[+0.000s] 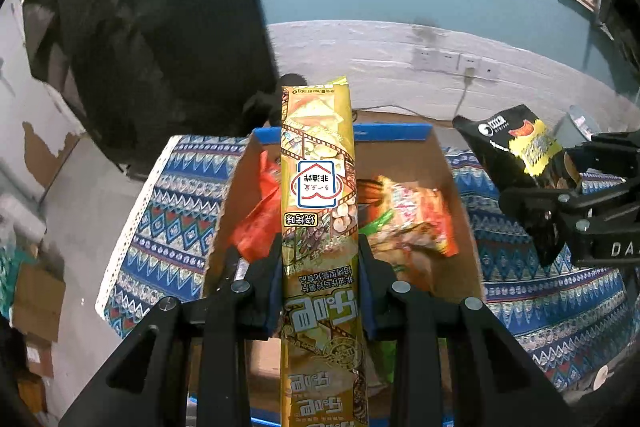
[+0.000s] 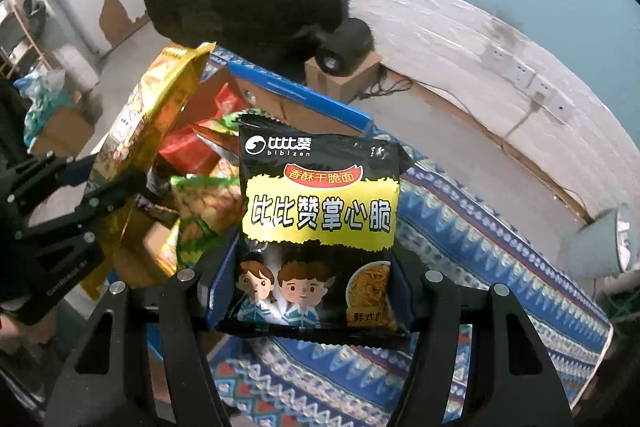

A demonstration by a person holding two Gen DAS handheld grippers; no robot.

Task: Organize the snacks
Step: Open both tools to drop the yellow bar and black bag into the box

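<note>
Squarely between left hand-held gripper (image 1: 320, 259) pads: gold packet (image 1: 318, 163)

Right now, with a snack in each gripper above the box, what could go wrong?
1. The left gripper pinches the long gold packet edge-on; it may swing or slip.
2. The cardboard box is already crowded, so packets could pile unevenly.
3. The black noodle bag in the right gripper could bump the gold packet.

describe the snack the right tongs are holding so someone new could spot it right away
Start at the cardboard box with the blue rim on the patterned cloth. Just beside it the right tongs clamp a black packet. It alone is black with a yellow band and two cartoon children; the left tongs hold a long gold pack.
</note>
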